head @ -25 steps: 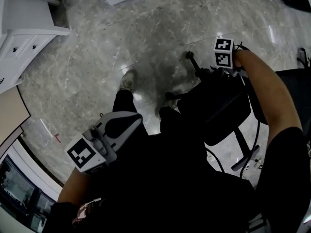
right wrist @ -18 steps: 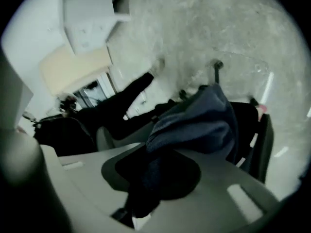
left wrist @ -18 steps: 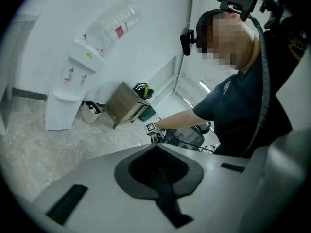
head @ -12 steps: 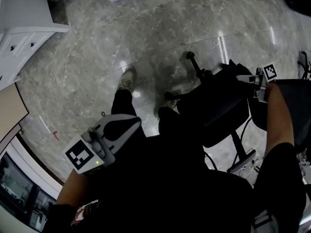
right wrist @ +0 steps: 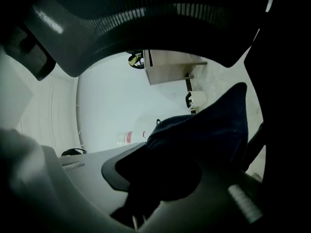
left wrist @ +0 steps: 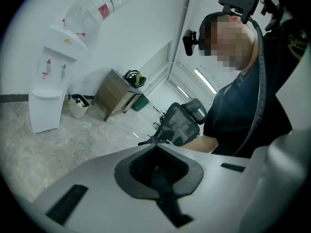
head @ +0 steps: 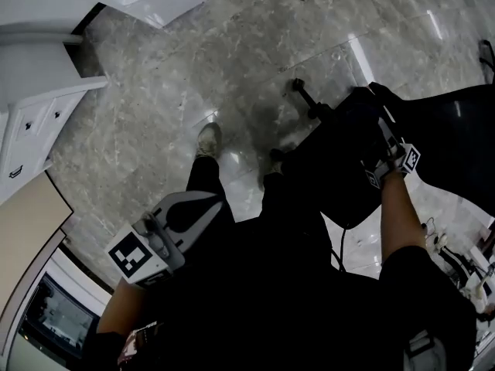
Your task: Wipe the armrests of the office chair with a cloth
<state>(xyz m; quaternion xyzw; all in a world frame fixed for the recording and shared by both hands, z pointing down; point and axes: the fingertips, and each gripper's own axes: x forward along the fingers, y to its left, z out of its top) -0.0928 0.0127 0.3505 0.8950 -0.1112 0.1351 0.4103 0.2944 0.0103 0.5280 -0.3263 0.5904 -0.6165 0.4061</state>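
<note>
Right gripper [head: 383,161], jaws clamped on the cloth [right wrist: 204,130], is nearer the chair [head: 332,176] at 3 o'clock — left gripper [head: 203,201], jaws together, hangs at 8.

Steeply down from overhead; along left gripper [left wrist: 158,168] toward the office chair [left wrist: 182,123] well ahead; along right gripper [right wrist: 163,176], close to it.

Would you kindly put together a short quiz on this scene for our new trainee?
1. True or false: the left gripper holds the cloth.
2. What colour is the cloth? A white; B dark blue; C yellow.
3. Which piece of furniture is the right gripper at?
Key: 1 false, its jaws are shut on nothing; 2 B; 3 the office chair.
</note>
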